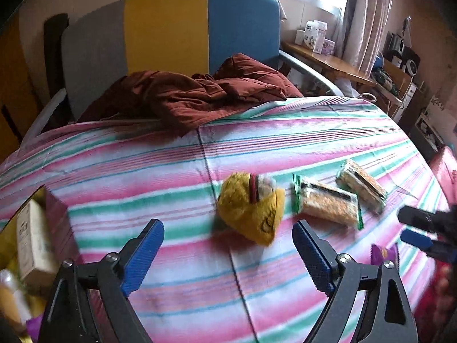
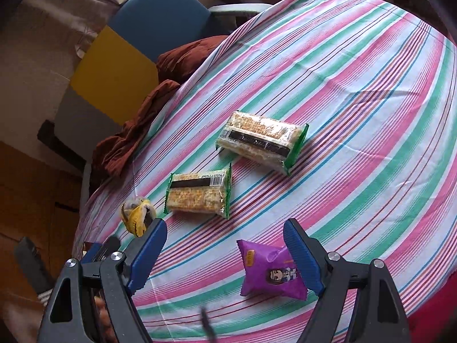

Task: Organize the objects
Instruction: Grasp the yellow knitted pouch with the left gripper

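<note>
Soft yellow plush toy [image 1: 251, 208] with a dark red band, lumpy and fuzzy, lies on the striped bedsheet [image 1: 171, 165] (pink, green, white, smooth cotton weave). Just to its right in the left wrist view: two clear-wrapped rectangular cereal bars with green crimped ends, the nearer bar [image 1: 328, 203] beside the farther bar [image 1: 362, 183], not touching the toy. Glossy purple snack pouch [image 2: 271, 268], puffed and pillow-shaped, lies closer in.

Left gripper [image 1: 228, 254]: blue ribbed pads spread wide, nothing between them; toy sits just beyond the gap. Right gripper [image 2: 225, 254]: jaws wide, straddling the purple pouch, right pad [image 2: 302, 257] at the pouch's edge (contact cannot be told), not clamped.

Surroundings: crumpled rust-brown quilt [image 1: 194, 91] at the head of the bed, padded grey-yellow-blue headboard [image 1: 168, 28], open cardboard box [image 1: 37, 243] at left holding cartons. Path to the toy is unobstructed.
</note>
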Motion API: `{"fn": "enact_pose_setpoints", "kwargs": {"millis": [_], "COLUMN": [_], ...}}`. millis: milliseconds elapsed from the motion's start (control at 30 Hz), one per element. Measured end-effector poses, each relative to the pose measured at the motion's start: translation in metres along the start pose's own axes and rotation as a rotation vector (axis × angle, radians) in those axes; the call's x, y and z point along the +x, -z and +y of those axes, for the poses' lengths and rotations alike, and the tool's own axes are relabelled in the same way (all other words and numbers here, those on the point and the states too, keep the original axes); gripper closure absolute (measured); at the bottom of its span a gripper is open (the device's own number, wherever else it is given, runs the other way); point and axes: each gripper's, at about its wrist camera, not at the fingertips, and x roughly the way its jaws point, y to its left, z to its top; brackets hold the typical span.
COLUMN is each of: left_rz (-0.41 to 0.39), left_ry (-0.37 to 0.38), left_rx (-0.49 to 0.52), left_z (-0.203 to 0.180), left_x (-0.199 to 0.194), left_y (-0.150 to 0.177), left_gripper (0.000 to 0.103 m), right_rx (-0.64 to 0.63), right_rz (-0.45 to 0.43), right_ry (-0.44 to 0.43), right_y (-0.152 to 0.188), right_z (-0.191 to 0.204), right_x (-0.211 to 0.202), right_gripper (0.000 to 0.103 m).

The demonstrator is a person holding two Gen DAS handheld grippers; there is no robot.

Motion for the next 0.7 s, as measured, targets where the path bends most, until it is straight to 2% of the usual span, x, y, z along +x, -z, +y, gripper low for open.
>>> {"fn": "enact_pose_setpoints", "kwargs": {"millis": [133,300,367,400,467,500,567,700], "left_rz": [0.008,0.024,0.057,0.070,0.112,0.126,0.094,0.090], "left_ry": [-0.010,-0.018,-0.006,0.004,0.020,0.025,0.005,-0.001], "left_rx": [0.021,-0.001,-0.017,-0.027,-0.044,-0.049,-0.028,-0.014], "left_z": [-0.009,-0.015,-0.014,-0.014,-0.012,-0.012,-0.014,-0.015], "left_x": [0.021,0.050,0.065,0.071,0.082,0.084,0.079,0.069], "left_y": [-0.012,-0.028,-0.030,-0.030,-0.027,-0.025,-0.021,-0.011], "left_gripper": [0.008,0.007,0.009,0.013,0.043,0.043,0.052,0.056], "right_rx": [0.043,0.055,0.057,0.059,0.064,0.068,0.071,0.057], "right_rz": [-0.026,-0.022,-0.016,-0.016,-0.017,-0.017,-0.011,0.021], "right_ry": [-0.003,-0.006,-0.004,-0.003,0.000,0.000,0.005,0.083], "right_y": [-0.003,-0.004,-0.005,-0.005,-0.006,-0.007,-0.007,-0.005], "right_z": [-0.008,-0.010,-0.011,-0.012,-0.013,-0.014,-0.015,-0.014], "right_x": [-0.004,-0.003,-0.001,-0.001,0.000,0.000,0.001,0.009], "right_gripper": [0.018,0.018,0.018,0.018,0.018,0.018,0.018,0.018]}}
